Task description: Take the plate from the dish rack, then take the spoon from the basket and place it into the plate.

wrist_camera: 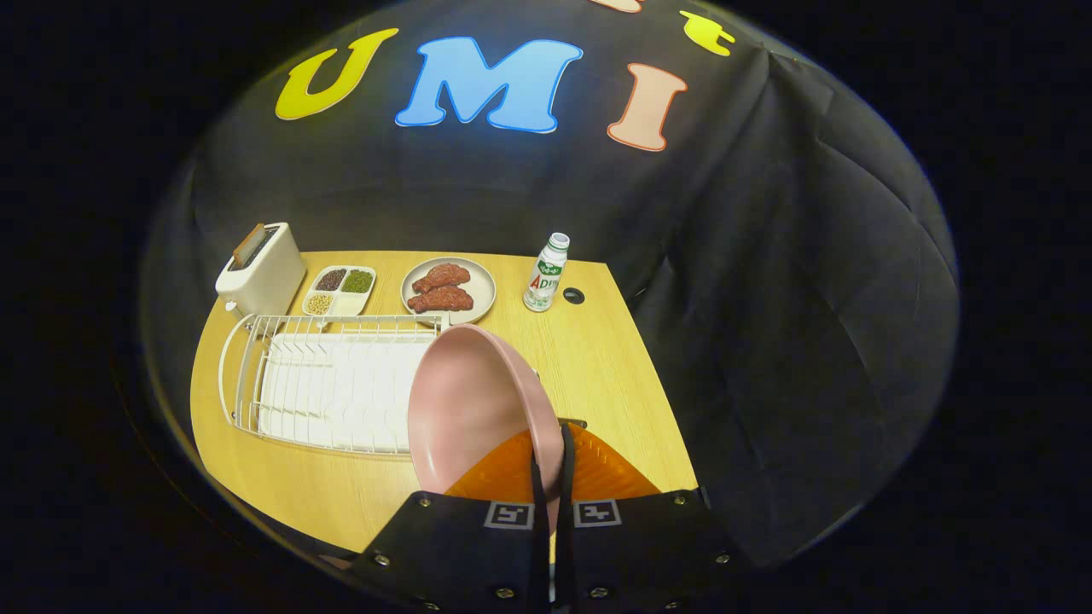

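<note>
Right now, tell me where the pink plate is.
In the gripper view the pink plate is held on edge between the gripper's shut fingers, lifted above the table just right of the dish rack.

Pink plate on edge, white dish rack behind

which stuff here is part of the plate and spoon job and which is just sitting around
Job things:
- pink plate, held on edge between the closed fingers of the gripper
- white dish rack, left of the plate

Lying about:
- toaster
- divided tray of beans
- plate of meat
- bottle

I cannot make out a spoon or basket.
</note>
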Demonstrator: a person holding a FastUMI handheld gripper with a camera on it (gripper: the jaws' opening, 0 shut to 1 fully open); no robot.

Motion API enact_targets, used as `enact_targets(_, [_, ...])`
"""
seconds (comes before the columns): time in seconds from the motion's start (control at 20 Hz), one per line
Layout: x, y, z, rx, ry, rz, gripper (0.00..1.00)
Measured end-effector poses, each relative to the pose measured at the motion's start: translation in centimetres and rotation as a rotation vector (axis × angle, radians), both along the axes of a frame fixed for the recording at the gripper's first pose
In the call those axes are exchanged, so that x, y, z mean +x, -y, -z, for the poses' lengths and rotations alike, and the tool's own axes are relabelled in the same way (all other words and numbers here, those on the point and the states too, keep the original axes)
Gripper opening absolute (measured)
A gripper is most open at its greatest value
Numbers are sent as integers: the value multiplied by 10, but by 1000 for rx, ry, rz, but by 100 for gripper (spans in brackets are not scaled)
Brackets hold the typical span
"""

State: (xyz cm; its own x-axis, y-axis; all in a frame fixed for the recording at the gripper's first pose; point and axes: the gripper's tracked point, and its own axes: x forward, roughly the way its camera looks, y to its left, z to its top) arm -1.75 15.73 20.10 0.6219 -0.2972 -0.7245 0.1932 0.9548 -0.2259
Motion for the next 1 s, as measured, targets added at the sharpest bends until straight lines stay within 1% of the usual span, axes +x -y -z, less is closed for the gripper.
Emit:
enact_targets(0.15, [-18,8,17,48,-18,-8,3])
enact_targets(0.35, [-36,-2,52,120,-43,-64,3])
enact_targets(0.5, [-49,-27,97,247,-77,-115,3])
enact_targets(0.65, [-66,-49,141,404,-154,-118,3])
enact_targets(0.7, [-70,-51,153,426,-178,-119,3])
enact_targets(0.85, [-73,-48,181,425,-216,-141,3])
enact_targets(1.0, [-72,-55,199,481,-237,-148,3])
